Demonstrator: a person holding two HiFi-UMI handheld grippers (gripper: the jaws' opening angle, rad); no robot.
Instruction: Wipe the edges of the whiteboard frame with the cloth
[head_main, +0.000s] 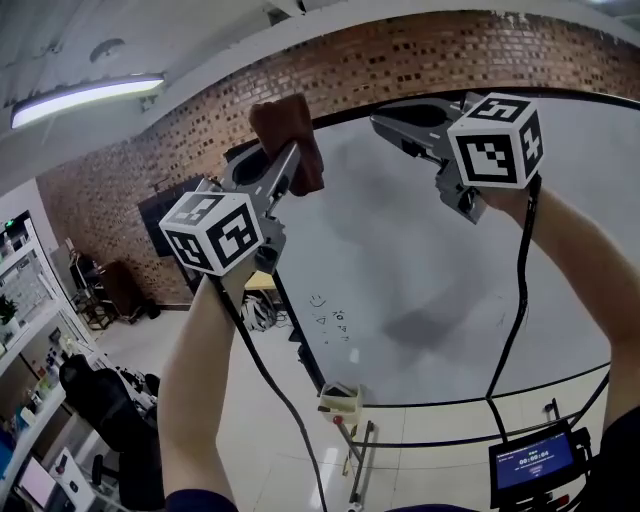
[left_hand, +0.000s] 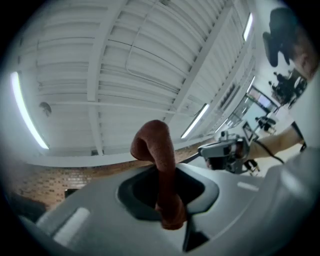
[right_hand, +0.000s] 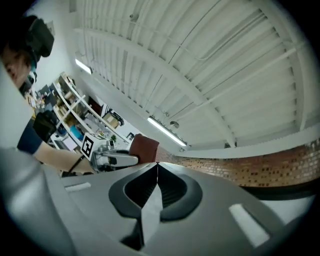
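— Where's the cloth right now?

— I've got it in the left gripper (head_main: 283, 165). Its jaws are pinched tight on the reddish-brown cloth (head_main: 290, 140). In the left gripper view a fold of it stands up from between them and curls over at the top.

— And where is that against the board?

— In the head view the cloth sits at the upper left corner of the whiteboard (head_main: 450, 270), by the dark frame (head_main: 297, 330) where its top edge meets the left one. I can't tell from this angle whether it actually touches the frame. It may be just in front of it.

— What about the right side?

— The right gripper (head_main: 385, 122) is empty, its jaws fully together with nothing between them. It points up near the top edge of the frame, to the right of the cloth and apart from it.

— Anything else around?

— A brick wall (head_main: 400, 55) runs above the board, and a ceiling light (head_main: 85, 97) is lit at the upper left.
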